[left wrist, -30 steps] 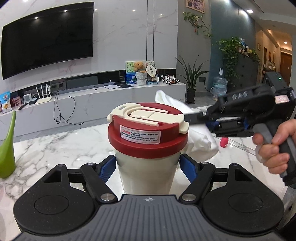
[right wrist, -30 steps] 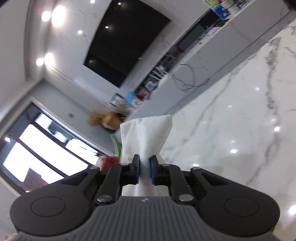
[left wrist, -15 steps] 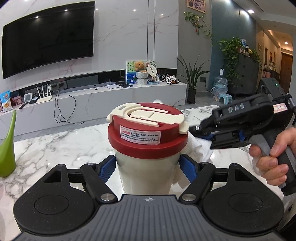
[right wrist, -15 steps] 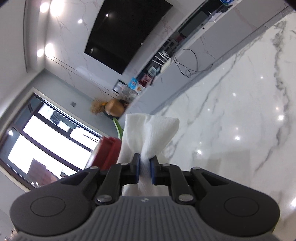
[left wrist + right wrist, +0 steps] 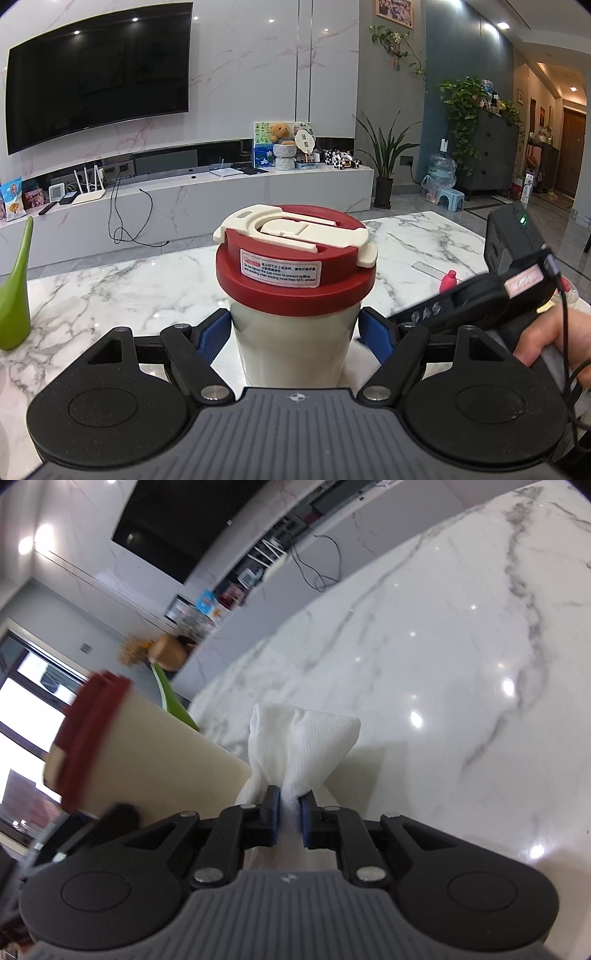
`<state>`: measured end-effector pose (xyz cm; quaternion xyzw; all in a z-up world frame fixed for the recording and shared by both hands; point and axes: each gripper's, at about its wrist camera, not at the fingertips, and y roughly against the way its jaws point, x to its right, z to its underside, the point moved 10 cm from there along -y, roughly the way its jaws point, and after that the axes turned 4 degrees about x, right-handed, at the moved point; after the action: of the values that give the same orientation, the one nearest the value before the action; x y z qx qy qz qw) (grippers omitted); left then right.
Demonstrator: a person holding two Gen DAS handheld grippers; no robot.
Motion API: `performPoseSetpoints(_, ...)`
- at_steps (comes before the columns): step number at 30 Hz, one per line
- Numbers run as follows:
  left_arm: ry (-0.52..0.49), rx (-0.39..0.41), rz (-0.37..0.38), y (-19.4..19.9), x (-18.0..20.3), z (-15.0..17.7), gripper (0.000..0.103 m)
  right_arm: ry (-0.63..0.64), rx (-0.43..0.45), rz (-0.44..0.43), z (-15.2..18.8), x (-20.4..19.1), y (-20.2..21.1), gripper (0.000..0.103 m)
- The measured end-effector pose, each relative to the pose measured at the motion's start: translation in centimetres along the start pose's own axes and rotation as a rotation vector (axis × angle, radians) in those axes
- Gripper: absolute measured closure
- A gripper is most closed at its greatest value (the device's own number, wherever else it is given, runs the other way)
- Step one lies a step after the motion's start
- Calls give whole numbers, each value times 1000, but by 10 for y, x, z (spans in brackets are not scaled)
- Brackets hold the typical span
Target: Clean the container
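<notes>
A cream container (image 5: 295, 343) with a red lid (image 5: 295, 269) and a cream flip handle stands upright on the marble table. My left gripper (image 5: 295, 334) is shut on its body, one blue pad on each side. My right gripper (image 5: 288, 812) is shut on a white paper towel (image 5: 303, 746). It comes in low from the right, and the towel sits by the lower side of the container (image 5: 147, 749). In the left wrist view the right gripper's body (image 5: 491, 299) shows at the right, and the towel is mostly hidden behind the cup.
The marble table (image 5: 110, 288) stretches around the cup. A green curved object (image 5: 16, 291) stands at the left edge. A small pink thing (image 5: 447, 280) and a clear ruler (image 5: 432, 267) lie at the right. A TV wall and console are behind.
My right gripper has dropped lower and closer with the towel, from beside the lid down to the cup's lower side. The left gripper and cup have stayed still.
</notes>
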<state>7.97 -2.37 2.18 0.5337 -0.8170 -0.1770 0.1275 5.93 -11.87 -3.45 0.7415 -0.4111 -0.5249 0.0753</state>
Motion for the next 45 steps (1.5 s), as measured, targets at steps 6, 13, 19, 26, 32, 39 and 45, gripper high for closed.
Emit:
performPoseSetpoints(6,45,19,-80,1,3,0,26,16,-33,53,8,10,-8,89)
performPoseSetpoints(13,123,49,-224,5,9,1,26,20,-35,62,5,12,-6,89)
performPoseSetpoints(19,117,84,-299,4,13,-2,26,20,-36,68,5,12,2,89)
performPoseSetpoints(26,82,83,-255,3,6,-4,28,30,-39,73,5,11,1,89)
performPoseSetpoints(32,34,64,-153,2,-1,-6,28,33,-2,52,-8,5,8,89)
performPoseSetpoints(39,-16,32,-49,1,-4,-7,28,24,126,-55,-42,-13,43,89)
performPoseSetpoints(45,-18,19,-19,1,-1,-4,28,-1,233,-242,-63,-35,81,89)
